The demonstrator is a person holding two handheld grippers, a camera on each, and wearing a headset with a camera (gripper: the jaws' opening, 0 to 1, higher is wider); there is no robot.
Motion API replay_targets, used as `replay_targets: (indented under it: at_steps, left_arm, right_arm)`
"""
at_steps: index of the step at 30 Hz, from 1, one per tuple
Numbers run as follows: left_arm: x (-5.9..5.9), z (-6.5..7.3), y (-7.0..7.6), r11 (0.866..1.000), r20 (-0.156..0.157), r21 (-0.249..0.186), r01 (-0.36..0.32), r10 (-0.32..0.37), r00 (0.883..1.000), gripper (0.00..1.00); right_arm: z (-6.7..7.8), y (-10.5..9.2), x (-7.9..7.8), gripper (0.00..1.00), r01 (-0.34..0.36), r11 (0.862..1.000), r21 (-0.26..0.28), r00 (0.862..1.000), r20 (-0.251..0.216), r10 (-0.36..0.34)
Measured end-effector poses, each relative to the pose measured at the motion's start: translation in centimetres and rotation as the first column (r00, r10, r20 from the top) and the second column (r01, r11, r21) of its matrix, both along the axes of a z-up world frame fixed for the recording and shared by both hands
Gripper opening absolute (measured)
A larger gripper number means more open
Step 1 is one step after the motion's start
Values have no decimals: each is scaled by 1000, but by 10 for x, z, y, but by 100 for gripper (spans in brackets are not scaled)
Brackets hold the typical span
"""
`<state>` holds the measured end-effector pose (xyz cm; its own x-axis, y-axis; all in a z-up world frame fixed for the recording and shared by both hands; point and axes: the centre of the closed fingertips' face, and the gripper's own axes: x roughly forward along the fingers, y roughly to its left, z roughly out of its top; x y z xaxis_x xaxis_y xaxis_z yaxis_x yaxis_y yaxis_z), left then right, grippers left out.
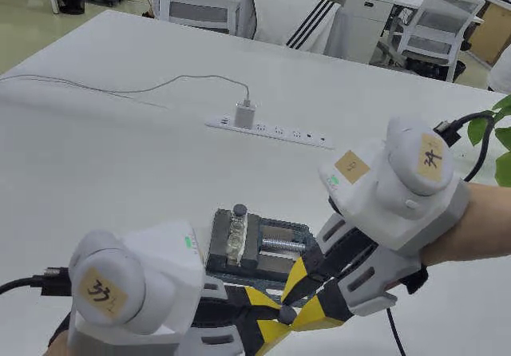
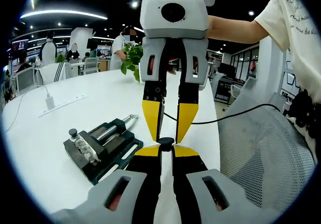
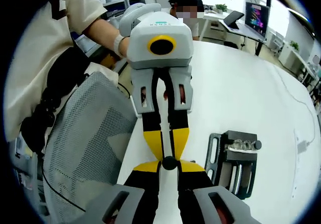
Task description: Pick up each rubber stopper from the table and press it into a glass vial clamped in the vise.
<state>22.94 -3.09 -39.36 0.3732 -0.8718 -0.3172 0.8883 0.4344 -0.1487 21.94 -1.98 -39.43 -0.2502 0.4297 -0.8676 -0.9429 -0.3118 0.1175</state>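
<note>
A dark rubber stopper (image 1: 286,314) hangs above the table's near edge, pinched where the two grippers meet tip to tip. My left gripper (image 1: 275,319) comes from the lower left and my right gripper (image 1: 297,308) from the right. In the left gripper view, my own yellow tips (image 2: 166,148) close under the stopper (image 2: 165,142) while the right gripper (image 2: 167,136) closes on it from above. The right gripper view shows the same stopper (image 3: 169,162). Just beyond stands the black vise (image 1: 271,264) clamping a row of glass vials (image 1: 235,240); the far vial carries a stopper (image 1: 239,210).
A white power strip (image 1: 267,129) with a plugged charger (image 1: 244,115) and its cable lies mid-table. Office chairs (image 1: 196,1) stand along the far edge, a green plant (image 1: 503,132) at the right. A grey mesh chair (image 2: 266,153) is close beside the table's near edge.
</note>
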Motion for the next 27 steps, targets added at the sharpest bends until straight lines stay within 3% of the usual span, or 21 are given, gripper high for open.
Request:
replay_targets:
  at_steps: [3,18,25,27]
  left_arm:
    - [-1,-1,0,1000,-2,-3,-2,2,1000,4]
    - [3,4,3,1000,56,-6,-9,9,998,3]
    - [3,4,4,999,38,-30,-17,19,999,4]
    - [3,3,3,1000,47,-25,-16,17,999,4]
  right_arm:
    - [-2,-1,1,7,-4,1000,-6,1000,4,4]
    - [5,2,4,6,-40,999,-3,999,4,40]
    - [5,3,3,6,-38,999,-6,999,10,38]
    - [5,3,3,6,-44,999,-11,999,14,44]
